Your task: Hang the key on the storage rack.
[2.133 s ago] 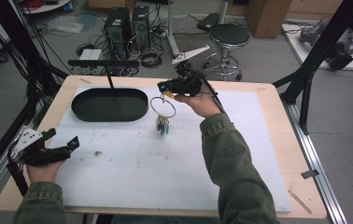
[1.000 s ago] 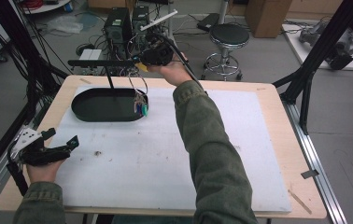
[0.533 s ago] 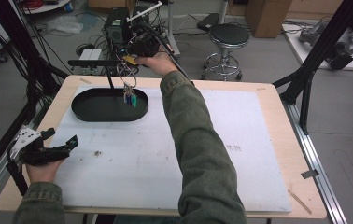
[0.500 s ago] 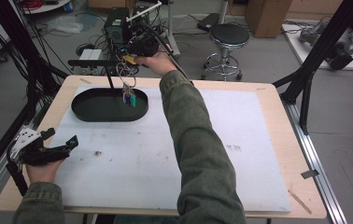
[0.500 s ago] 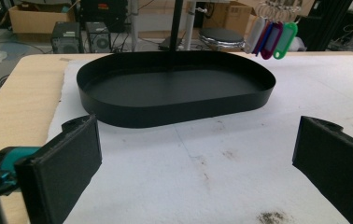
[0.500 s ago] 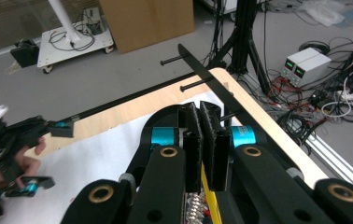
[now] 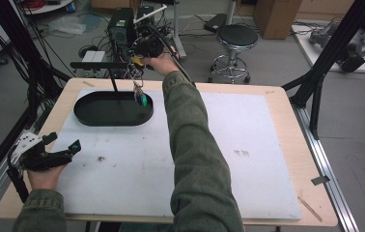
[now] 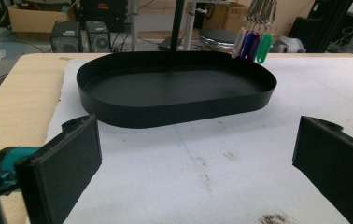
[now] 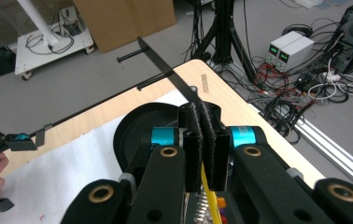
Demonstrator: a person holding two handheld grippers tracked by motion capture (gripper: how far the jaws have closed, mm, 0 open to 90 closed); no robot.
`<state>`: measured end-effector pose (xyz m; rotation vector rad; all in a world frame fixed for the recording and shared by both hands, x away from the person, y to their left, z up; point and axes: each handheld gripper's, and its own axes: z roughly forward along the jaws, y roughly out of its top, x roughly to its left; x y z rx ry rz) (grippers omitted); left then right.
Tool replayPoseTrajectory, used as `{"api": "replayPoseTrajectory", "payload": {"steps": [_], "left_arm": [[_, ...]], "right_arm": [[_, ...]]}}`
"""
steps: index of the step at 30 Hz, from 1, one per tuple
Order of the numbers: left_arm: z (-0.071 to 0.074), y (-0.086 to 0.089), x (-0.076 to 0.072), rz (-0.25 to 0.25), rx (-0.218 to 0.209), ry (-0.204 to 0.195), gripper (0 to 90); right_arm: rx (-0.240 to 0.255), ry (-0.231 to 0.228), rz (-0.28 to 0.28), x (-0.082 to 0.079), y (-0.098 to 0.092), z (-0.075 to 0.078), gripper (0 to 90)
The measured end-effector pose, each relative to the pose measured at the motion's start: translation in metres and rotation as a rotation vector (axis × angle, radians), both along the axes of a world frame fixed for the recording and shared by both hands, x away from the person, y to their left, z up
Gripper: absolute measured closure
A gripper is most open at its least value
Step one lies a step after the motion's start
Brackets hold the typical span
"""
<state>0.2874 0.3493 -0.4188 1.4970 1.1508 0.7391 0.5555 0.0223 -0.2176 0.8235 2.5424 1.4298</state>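
My right gripper [image 7: 140, 54] is held high over the table's far left, shut on the ring of a key bunch [image 7: 139, 94] whose coloured tags dangle over the right end of the black oval tray [image 7: 113, 119]. In the right gripper view its jaws [image 9: 201, 115] are pressed together over a yellow strip, just short of the stand's thin black bar [image 9: 165, 69]. My left gripper [image 7: 63, 144] rests at the front left of the white mat, open and holding nothing. From the left gripper view [image 8: 198, 163] I see the tray [image 8: 179, 113] ahead and the hanging tags [image 8: 251, 44] at its far right.
A black post [image 8: 178, 28] rises from the tray and carries the horizontal bar [image 7: 98, 64]. The white mat [image 7: 248, 130] covers most of the wooden table. Beyond the far edge stand a stool [image 7: 236, 36], computer cases and cables on the floor.
The right hand has carried the key bunch leftwards along the far edge, closer to the stand's bar, with the tags swinging under it. The left gripper has stayed put.
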Motion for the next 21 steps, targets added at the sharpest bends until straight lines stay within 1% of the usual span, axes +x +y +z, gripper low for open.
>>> {"api": "replayPoseTrajectory", "payload": {"steps": [5,9,12,13,16,17,21], "left_arm": [[0.0,0.001,0.0,0.002,-0.007,-0.002,1.7],[0.0,0.001,0.001,0.003,-0.007,-0.004,1.7],[0.0,0.001,0.001,0.003,-0.008,-0.003,1.7],[0.0,0.001,0.001,0.002,-0.006,-0.003,1.7],[0.0,0.001,0.001,0.001,-0.005,-0.003,1.7],[0.0,0.001,0.001,0.001,-0.006,-0.003,1.7],[0.0,0.001,0.001,0.001,-0.005,-0.004,1.7]], "right_arm": [[0.015,0.007,-0.035,0.011,-0.009,-0.006,87.8],[0.013,0.004,-0.054,0.014,-0.012,-0.009,87.8],[0.015,0.013,-0.059,0.015,-0.012,-0.011,87.8],[-0.003,0.019,-0.063,0.015,-0.012,-0.015,87.7],[-0.015,0.02,-0.064,0.016,-0.011,-0.018,87.7],[-0.016,0.025,-0.067,0.017,-0.011,-0.022,87.7],[-0.013,0.027,-0.068,0.017,-0.01,-0.025,87.7]]}}
